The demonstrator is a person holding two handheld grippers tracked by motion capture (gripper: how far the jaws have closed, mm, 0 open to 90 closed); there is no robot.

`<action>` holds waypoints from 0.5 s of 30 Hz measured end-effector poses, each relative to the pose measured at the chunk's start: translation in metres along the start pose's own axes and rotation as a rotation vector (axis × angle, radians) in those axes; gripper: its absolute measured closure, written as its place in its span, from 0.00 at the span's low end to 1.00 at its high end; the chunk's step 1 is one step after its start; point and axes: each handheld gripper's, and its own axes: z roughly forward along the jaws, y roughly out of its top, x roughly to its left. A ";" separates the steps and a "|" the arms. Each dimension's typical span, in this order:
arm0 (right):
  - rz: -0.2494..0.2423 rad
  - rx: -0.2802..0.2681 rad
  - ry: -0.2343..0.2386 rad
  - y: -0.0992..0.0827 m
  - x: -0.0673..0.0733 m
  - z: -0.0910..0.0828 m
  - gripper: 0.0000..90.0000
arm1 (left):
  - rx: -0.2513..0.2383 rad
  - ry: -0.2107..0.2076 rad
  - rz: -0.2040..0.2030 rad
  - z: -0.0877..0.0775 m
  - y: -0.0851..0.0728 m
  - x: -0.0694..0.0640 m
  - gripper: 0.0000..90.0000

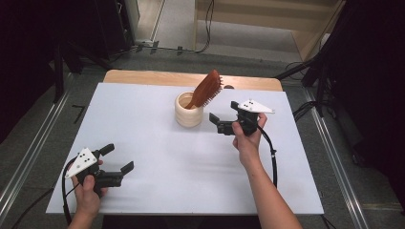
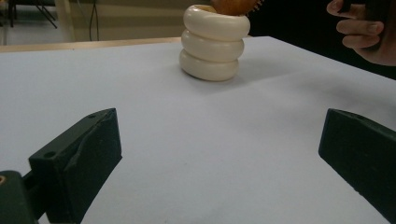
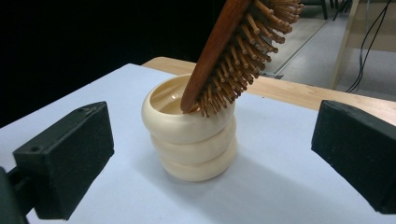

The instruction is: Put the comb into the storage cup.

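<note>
Wooden hairbrush [image 1: 206, 89] leaned in the cream holder [image 1: 188, 110], which we faced with our right gripper [image 1: 223, 116], jaws apart. We judged a careless grab could topple it; left gripper [image 1: 117, 157] also gaped.

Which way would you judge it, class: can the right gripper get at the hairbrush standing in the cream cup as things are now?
Probably yes. The right gripper is open beside the cup, aimed at it, and the hairbrush leans out above the rim, with bare table between.
</note>
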 end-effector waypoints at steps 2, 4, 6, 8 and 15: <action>-0.002 0.004 -0.005 -0.002 0.000 -0.003 0.00 | -0.001 0.000 0.000 0.000 0.000 0.000 0.00; -0.009 0.003 -0.006 -0.005 0.000 -0.005 0.00 | -0.001 0.000 0.000 0.000 0.000 0.000 0.00; -0.011 0.001 -0.005 -0.007 -0.001 -0.008 0.00 | -0.001 -0.001 0.000 0.000 0.000 0.000 0.00; -0.014 -0.001 -0.004 -0.010 -0.002 -0.011 0.00 | -0.001 0.000 0.001 0.000 0.000 0.000 0.00; -0.017 -0.002 -0.020 -0.018 -0.003 -0.022 0.00 | -0.001 0.000 -0.001 0.000 0.000 0.000 0.00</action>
